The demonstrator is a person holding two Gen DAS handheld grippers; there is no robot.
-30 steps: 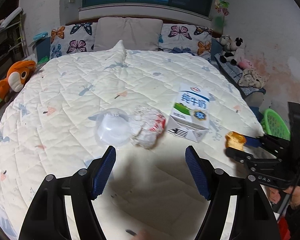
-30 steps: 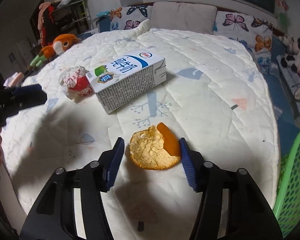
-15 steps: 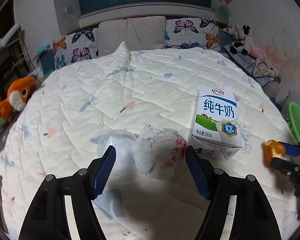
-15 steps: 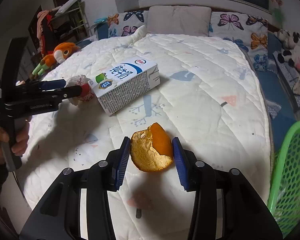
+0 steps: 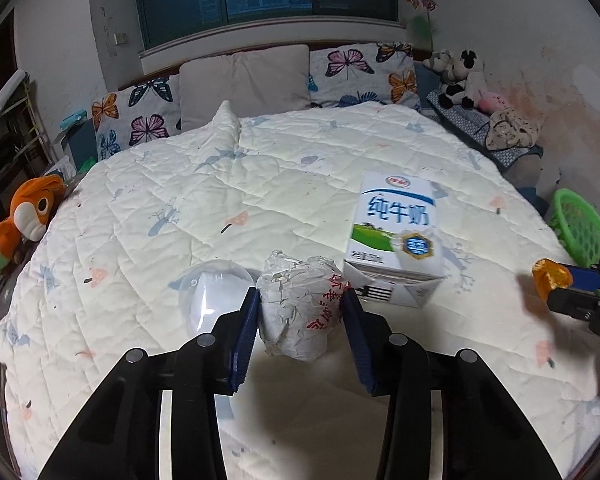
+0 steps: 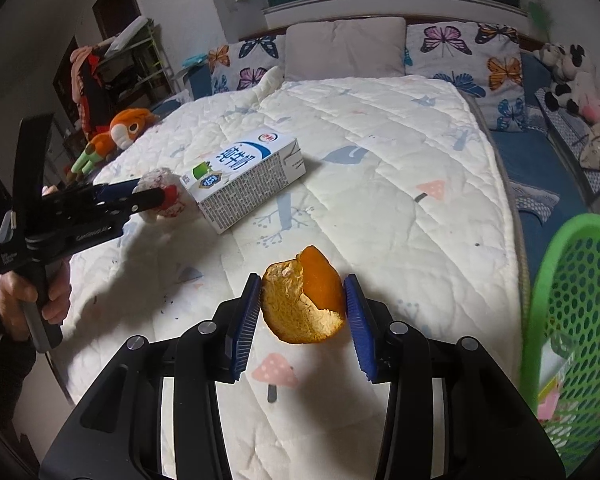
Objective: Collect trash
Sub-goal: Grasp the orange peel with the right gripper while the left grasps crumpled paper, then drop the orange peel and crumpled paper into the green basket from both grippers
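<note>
My right gripper pinches the peel between its pads, the basket just to their right. My left gripper has just been closing around the wrapper, pads touching it.

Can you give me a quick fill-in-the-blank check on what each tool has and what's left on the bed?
1. The right tool is shut on the orange ____.
2. The left tool grips the crumpled white paper ____.
3. The blue-and-white milk carton lies on the ____.
4. The mesh plastic basket beside the bed is ____.

Missing words: peel; wrapper; quilt; green
</note>
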